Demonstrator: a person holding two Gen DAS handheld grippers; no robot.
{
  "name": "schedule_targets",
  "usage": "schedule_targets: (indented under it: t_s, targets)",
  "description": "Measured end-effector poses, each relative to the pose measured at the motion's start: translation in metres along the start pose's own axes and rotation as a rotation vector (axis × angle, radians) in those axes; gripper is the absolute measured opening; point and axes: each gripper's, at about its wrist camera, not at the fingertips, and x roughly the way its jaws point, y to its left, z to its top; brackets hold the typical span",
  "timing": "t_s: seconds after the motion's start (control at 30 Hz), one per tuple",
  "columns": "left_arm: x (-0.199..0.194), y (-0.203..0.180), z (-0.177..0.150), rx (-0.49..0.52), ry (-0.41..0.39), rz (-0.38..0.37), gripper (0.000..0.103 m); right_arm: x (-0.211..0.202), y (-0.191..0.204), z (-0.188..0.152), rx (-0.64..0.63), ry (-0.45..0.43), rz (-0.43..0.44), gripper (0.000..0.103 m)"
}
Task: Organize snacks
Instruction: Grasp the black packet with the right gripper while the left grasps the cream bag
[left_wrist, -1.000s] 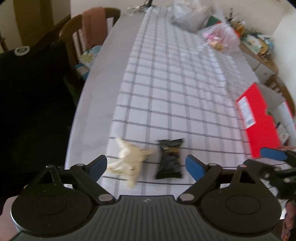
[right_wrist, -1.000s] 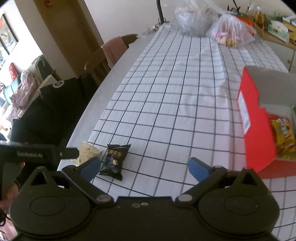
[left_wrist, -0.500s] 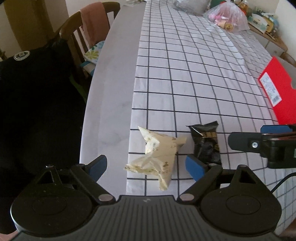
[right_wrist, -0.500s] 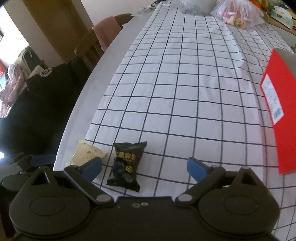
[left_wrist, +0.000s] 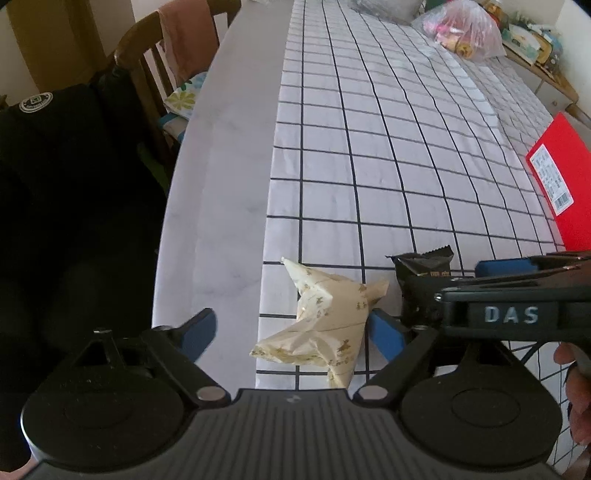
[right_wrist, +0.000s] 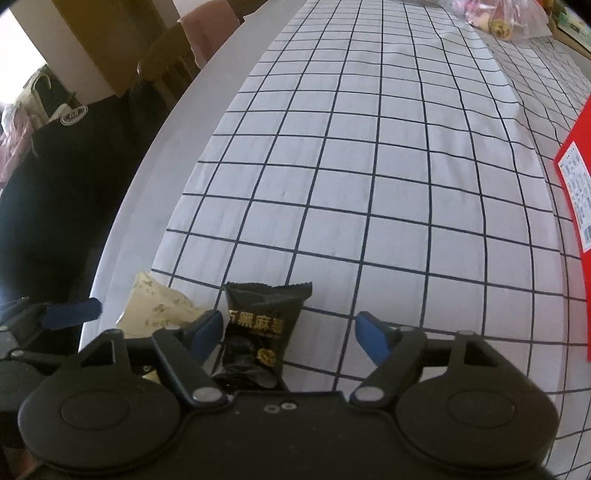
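Left hand-held gripper (left_wrist: 291, 330), jaws closing, straddles the cream packet (left_wrist: 325, 332) at the table's (left_wrist: 221, 184) near left edge; right hand-held gripper (right_wrist: 290, 332), also closing, brackets the black packet (right_wrist: 264, 332) just beside it, long axis running along its fingers.

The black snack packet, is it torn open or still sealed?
Sealed: the black snack packet lies flat on the checked tablecloth, both crimped ends intact.

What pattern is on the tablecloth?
White tablecloth with a thin dark grid of squares; clearest in the right wrist view.
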Motion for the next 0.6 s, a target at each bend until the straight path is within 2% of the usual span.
schedule_targets:
  t_s: [0.1,0.23,0.47,0.6]
  targets:
    - [0.006,-0.005,0.000,0.015,0.026,-0.015,0.077,0.004,0.003,0.001,-0.020,0.012,-0.012,0.072]
    - [0.012,-0.009,0.000,0.020,0.058,-0.031,0.063,0.006,0.008,-0.001,-0.056,0.015,-0.042,0.059]
    - [0.011,-0.013,0.000,0.029,0.066,-0.052,0.052,0.002,0.000,-0.004,-0.067,0.006,-0.024,0.037]
    - [0.011,-0.014,0.001,0.014,0.073,-0.060,0.041,-0.001,-0.007,-0.010,-0.053,-0.002,-0.022,0.034]
